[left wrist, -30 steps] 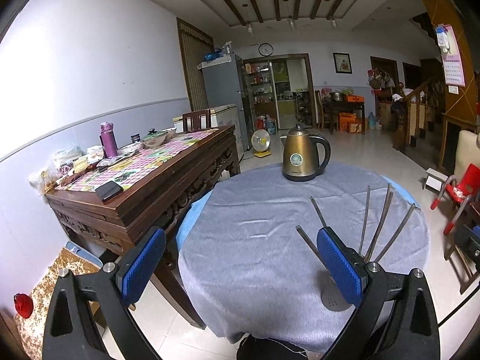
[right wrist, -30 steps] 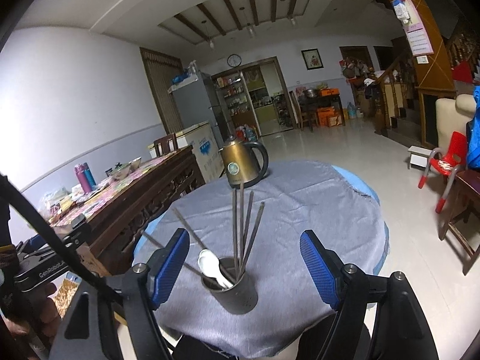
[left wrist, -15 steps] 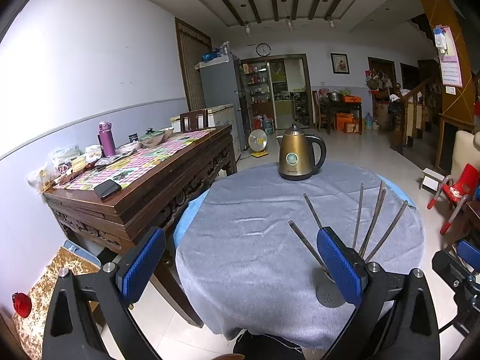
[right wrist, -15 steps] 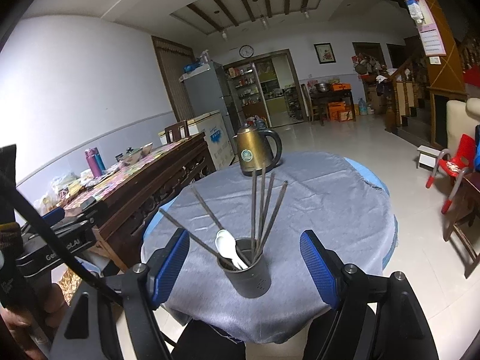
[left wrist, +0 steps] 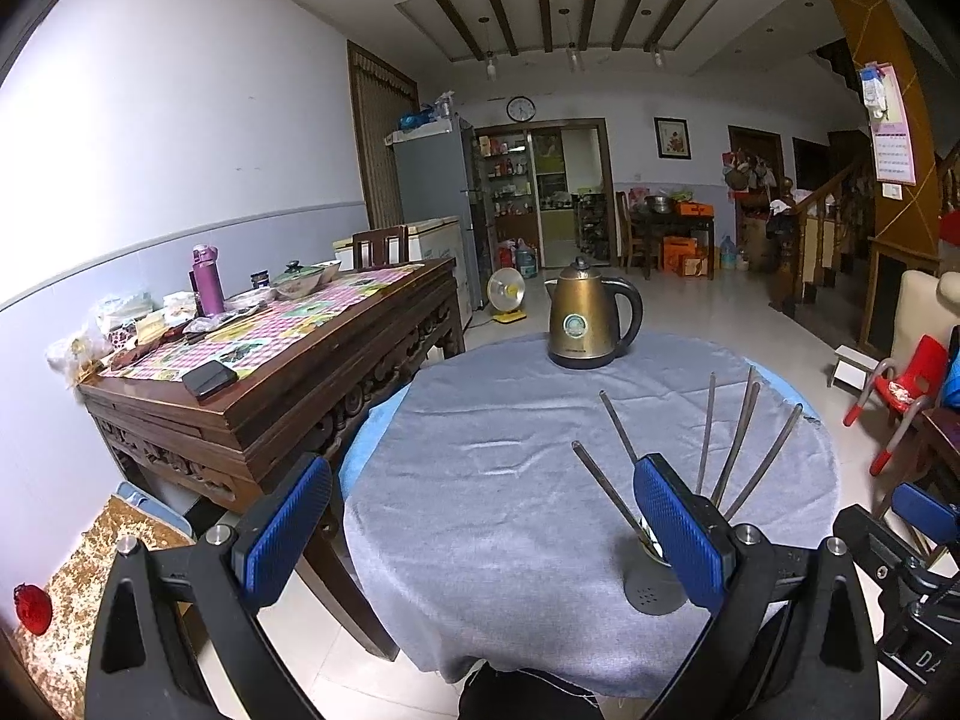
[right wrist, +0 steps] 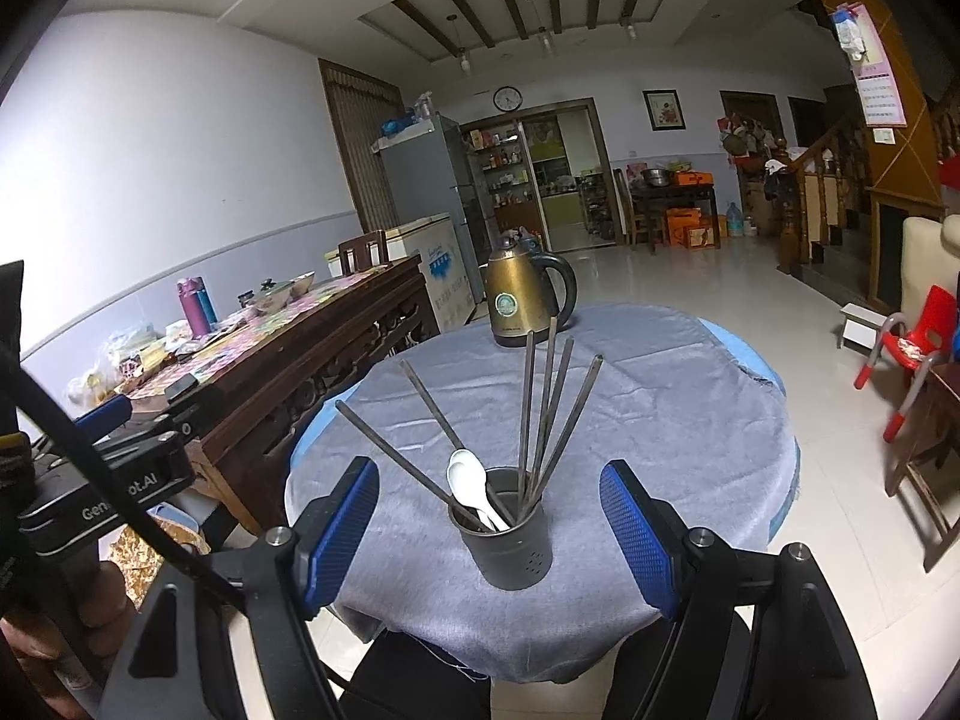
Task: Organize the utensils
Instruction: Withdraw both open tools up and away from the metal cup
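A dark utensil holder (right wrist: 510, 531) stands near the front edge of the round table (right wrist: 660, 408) with a grey cloth. It holds several dark metal chopsticks (right wrist: 543, 396) and white spoons (right wrist: 471, 483). My right gripper (right wrist: 489, 531) is open and empty, its blue pads on either side of the holder and short of it. My left gripper (left wrist: 480, 525) is open and empty, left of the holder (left wrist: 651, 576), whose top hides behind the right pad (left wrist: 678, 525). The chopsticks (left wrist: 735, 438) fan out above it.
A gold kettle (left wrist: 591, 315) stands at the table's far side. A carved wooden sideboard (left wrist: 270, 372) with bottles, bowls and a phone stands close on the left. A red child chair (left wrist: 900, 384) is on the right. The left gripper shows in the right wrist view (right wrist: 102, 456).
Both grippers have pulled back and risen a little, so the holder and table sit farther away. Both stay open and empty. The utensils have not moved.
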The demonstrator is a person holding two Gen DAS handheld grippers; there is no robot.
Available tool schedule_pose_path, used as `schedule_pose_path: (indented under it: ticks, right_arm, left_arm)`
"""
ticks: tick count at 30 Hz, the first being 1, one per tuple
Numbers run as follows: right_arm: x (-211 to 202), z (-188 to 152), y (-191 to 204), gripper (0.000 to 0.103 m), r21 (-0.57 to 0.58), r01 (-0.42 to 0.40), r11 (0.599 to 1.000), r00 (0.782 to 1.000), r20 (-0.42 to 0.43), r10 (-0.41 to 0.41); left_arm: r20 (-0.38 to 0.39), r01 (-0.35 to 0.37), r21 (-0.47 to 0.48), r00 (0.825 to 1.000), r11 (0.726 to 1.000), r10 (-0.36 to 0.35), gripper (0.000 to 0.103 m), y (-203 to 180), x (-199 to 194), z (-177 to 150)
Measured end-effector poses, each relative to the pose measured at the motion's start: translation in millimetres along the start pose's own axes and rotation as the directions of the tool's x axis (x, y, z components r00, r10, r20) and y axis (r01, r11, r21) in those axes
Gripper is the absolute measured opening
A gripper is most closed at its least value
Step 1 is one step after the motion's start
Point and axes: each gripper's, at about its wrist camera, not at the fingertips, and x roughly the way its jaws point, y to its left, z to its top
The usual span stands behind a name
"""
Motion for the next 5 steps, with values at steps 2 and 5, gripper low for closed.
schedule_pose_path:
  ticks: [2,5]
  right_arm:
    - [0.6,-0.5,0.7,0.079,-0.003,0.000,1.000,1.000,0.003,0.000]
    - [0.7,-1.1,-1.6,0.079,-0.003,0.013,1.000,1.000,0.024,-0.013]
  left_arm:
    - [0.014,0.040,0.003,0.999,0.999,-0.040,0.101,-0.3,0.8,-2.1]
    - [0.016,0.073,0.013,0.997,0.997,-0.073,0.101,-5.3,10.5,-3.8]
